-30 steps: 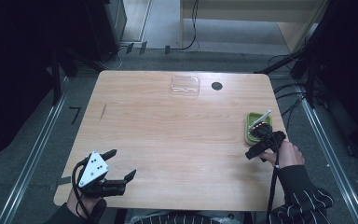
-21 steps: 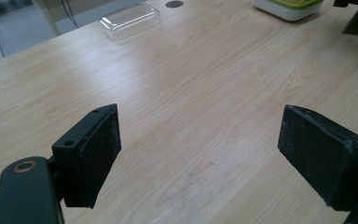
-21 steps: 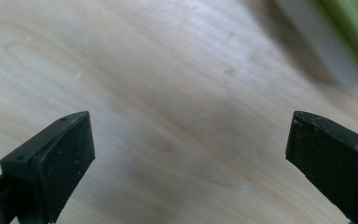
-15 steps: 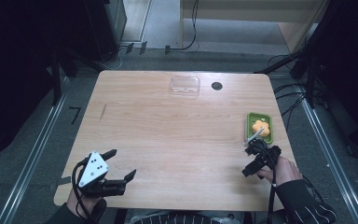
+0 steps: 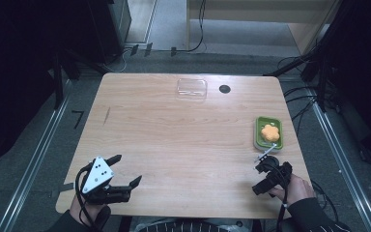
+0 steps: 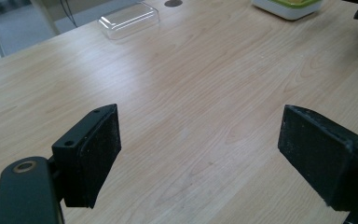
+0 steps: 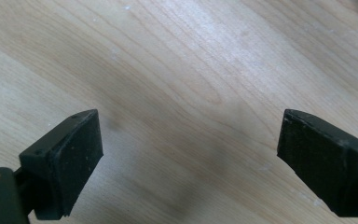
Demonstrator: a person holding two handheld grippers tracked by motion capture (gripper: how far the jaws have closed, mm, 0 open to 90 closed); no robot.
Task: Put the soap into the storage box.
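My left gripper (image 5: 125,170) sits at about seven o'clock on the table (image 5: 183,140), jaws spread wide with nothing between them, the grey three-cornered plate on top catching the light; in the left gripper view both black pads hang over bare wood. The tabletop is pale wood with a long, wavy grain, corners rounded, a short dark mark at around ten o'clock. Beyond the edge on the left, grey floor, a metal rail running alongside, dark equipment in shadow. Up at twelve o'clock lies a clear plastic lid (image 5: 192,89), flat on the wood, and just beside it to the right a small black round disc (image 5: 224,89). Cables trail across the floor behind the far edge. Over at three o'clock, the green dish (image 5: 259,133) with the orange flower-shaped piece (image 5: 270,132) resting in it, close to the table's right edge. Just below that, at about five o'clock, my right gripper (image 5: 259,179), jaws apart and holding nothing, near the dish but not touching it; its own view shows plain grain and a soft shadow. No writing or labels I can read anywhere.
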